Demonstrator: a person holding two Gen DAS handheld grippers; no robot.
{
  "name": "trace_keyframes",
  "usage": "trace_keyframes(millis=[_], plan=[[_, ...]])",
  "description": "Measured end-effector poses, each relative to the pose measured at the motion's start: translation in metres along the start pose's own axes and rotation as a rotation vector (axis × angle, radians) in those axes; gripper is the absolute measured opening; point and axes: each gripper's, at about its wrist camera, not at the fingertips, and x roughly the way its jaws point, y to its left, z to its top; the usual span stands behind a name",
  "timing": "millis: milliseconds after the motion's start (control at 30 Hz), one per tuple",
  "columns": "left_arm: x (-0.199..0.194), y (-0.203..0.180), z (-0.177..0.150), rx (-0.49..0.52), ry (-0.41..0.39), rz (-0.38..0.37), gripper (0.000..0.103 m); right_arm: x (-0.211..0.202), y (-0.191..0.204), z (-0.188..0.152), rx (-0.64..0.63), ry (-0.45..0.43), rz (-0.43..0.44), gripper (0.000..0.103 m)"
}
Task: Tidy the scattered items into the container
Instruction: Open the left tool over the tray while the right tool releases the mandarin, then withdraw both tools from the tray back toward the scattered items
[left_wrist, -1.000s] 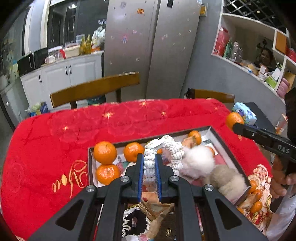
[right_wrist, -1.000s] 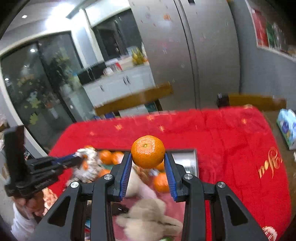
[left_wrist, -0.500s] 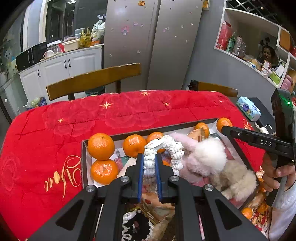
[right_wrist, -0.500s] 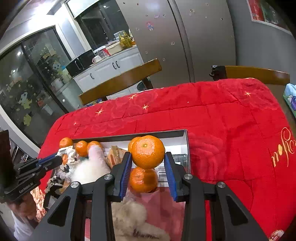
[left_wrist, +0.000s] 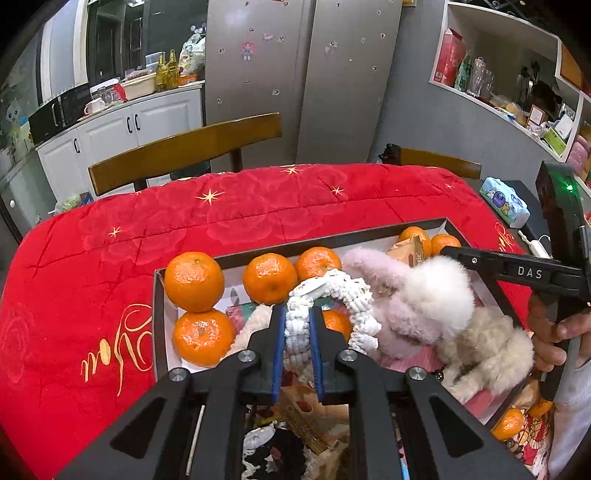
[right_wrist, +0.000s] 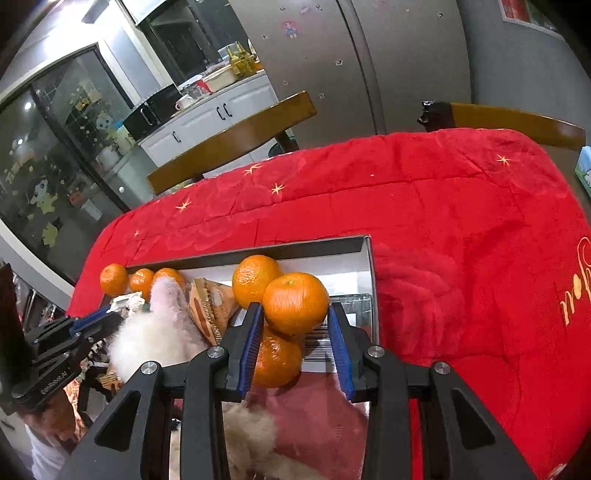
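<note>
- Left claw (left_wrist: 298, 325): I have it clamped on a white crocheted scrunchie (left_wrist: 334, 295). The pinched stretch runs lengthwise between my blue pads (left_wrist: 277, 345), and the free loop stands forward of the tips and curls to the right.
- Landmark: the container (left_wrist: 159, 317), a shallow dark-rimmed box on the red quilted cover (left_wrist: 92, 266). My left claw and the scrunchie are above the box's left half, inside its rim.
- Inside the box, left part: four tangerines (left_wrist: 194, 281) lie along the left wall and far wall, left of and beyond the scrunchie. A pink and white fluffy item (left_wrist: 424, 291) lies to its right.
- Deciding relation, left side: open box floor is hard to find beneath the scrunchie; as I judge it, letting go here would drop it onto other contents.
- Right claw (right_wrist: 295, 325): I hold a tangerine (right_wrist: 295, 302) between the pads, which press its two sides.
- That tangerine sits over the box's far right corner, just inside the right wall (right_wrist: 371, 280). It appears to touch one fruit (right_wrist: 255, 278) on its left and hides most of another (right_wrist: 275, 358) below it.
- Deciding relation, right side: the held fruit lies straight ahead at my tips. Bare floor shows only in the strip between it and the right wall, so I judge the release should favour that side.
</note>
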Motion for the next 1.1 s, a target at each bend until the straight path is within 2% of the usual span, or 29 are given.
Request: trace_keyframes(millis=[133, 200, 267, 300, 333, 400, 433, 467, 533, 700, 900, 1100], plan=[[0.0, -0.001, -0.001, 0.006, -0.005, 0.005, 0.013, 0.0, -0.001, 0.0, 0.004, 0.001, 0.003, 0.036], [-0.001, -0.002, -0.002, 0.015, -0.009, 0.007, 0.02, 0.001, -0.001, -0.001, 0.004, 0.0, 0.008, 0.037], [-0.001, -0.003, -0.001, 0.026, -0.004, 0.004, 0.039, 0.0, -0.001, 0.0, -0.002, 0.0, 0.028, 0.044], [0.0, -0.004, -0.001, 0.022, 0.005, 0.009, 0.063, -0.001, 0.001, 0.0, -0.008, 0.001, 0.062, 0.054], [0.0, -0.003, -0.001, 0.013, 0.018, 0.015, 0.079, -0.002, 0.002, 0.0, -0.013, 0.003, 0.081, 0.065], [-0.003, -0.004, -0.001, 0.011, 0.005, 0.035, 0.087, -0.005, 0.007, 0.0, -0.038, -0.004, 0.101, 0.078], [-0.007, -0.005, -0.001, 0.023, -0.015, 0.06, 0.088, -0.007, 0.011, -0.001, -0.056, -0.009, 0.094, 0.093], [-0.01, -0.006, -0.001, 0.035, -0.033, 0.07, 0.089, -0.01, 0.015, -0.002, -0.078, -0.023, 0.072, 0.102], [-0.015, -0.006, 0.0, 0.041, -0.052, 0.087, 0.099, -0.018, 0.021, -0.004, -0.106, -0.061, 0.078, 0.103], [-0.029, -0.005, 0.003, 0.029, -0.095, 0.096, 0.101, -0.037, 0.027, -0.003, -0.112, -0.117, 0.111, 0.103], [-0.055, -0.015, 0.005, 0.09, -0.17, 0.179, 0.101, -0.067, 0.038, -0.008, -0.111, -0.188, 0.058, 0.103], [-0.127, -0.026, 0.001, 0.069, -0.324, 0.202, 0.101, -0.131, 0.07, -0.032, -0.185, -0.289, 0.018, 0.103]])
